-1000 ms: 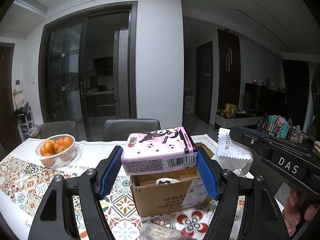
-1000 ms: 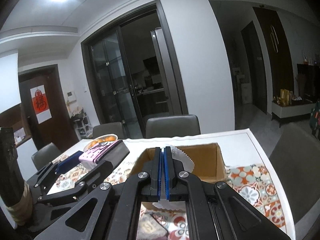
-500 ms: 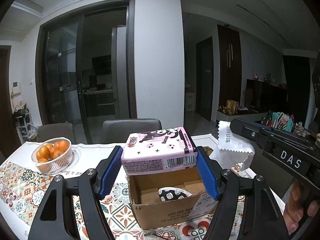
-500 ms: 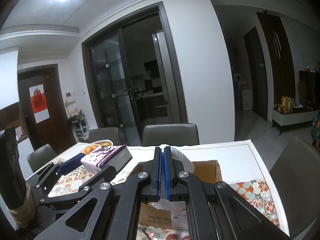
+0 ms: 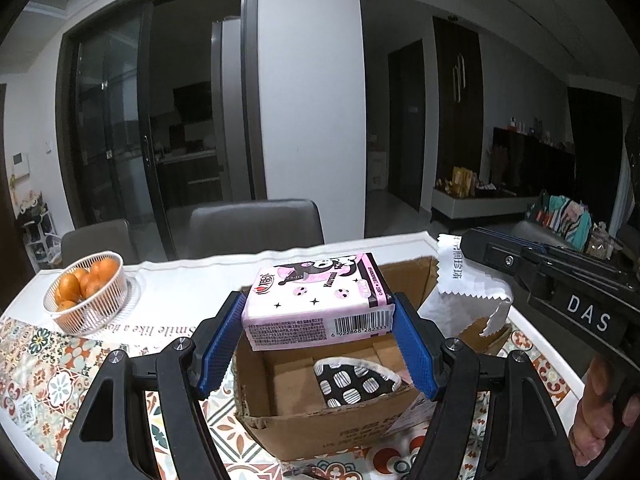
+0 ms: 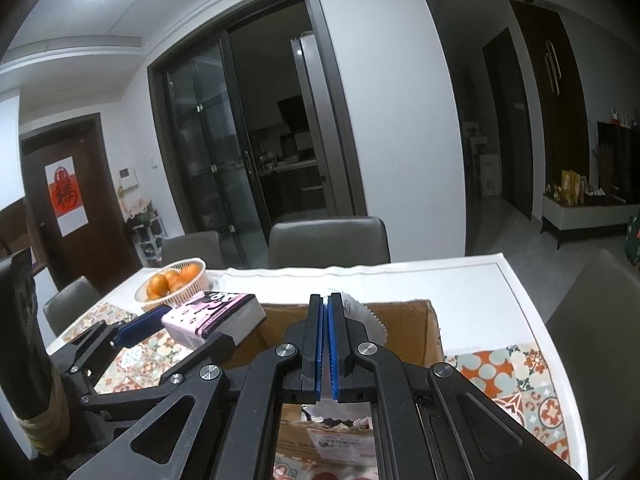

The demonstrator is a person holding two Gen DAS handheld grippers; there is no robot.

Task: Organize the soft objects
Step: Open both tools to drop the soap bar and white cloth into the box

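Note:
My left gripper (image 5: 318, 316) is shut on a pink tissue pack (image 5: 316, 306) and holds it above the near left part of an open cardboard box (image 5: 320, 424). A black-and-white patterned cloth (image 5: 354, 380) lies inside the box. My right gripper (image 6: 325, 312) is shut on a white sachet with a zigzag edge (image 6: 360, 312), over the box (image 6: 404, 320). The sachet (image 5: 468, 280) also shows in the left wrist view, over the box's right side. The pink pack (image 6: 212, 316) shows at left in the right wrist view.
A white wire basket of oranges (image 5: 86, 292) stands on the table at far left. Grey chairs (image 5: 256, 228) stand at the table's far edge. The table (image 5: 48, 364) has a patterned cloth with a white border.
Both grippers have moved lower toward the box, with their loads still held. More of the box's inside and the patterned cloth shows.

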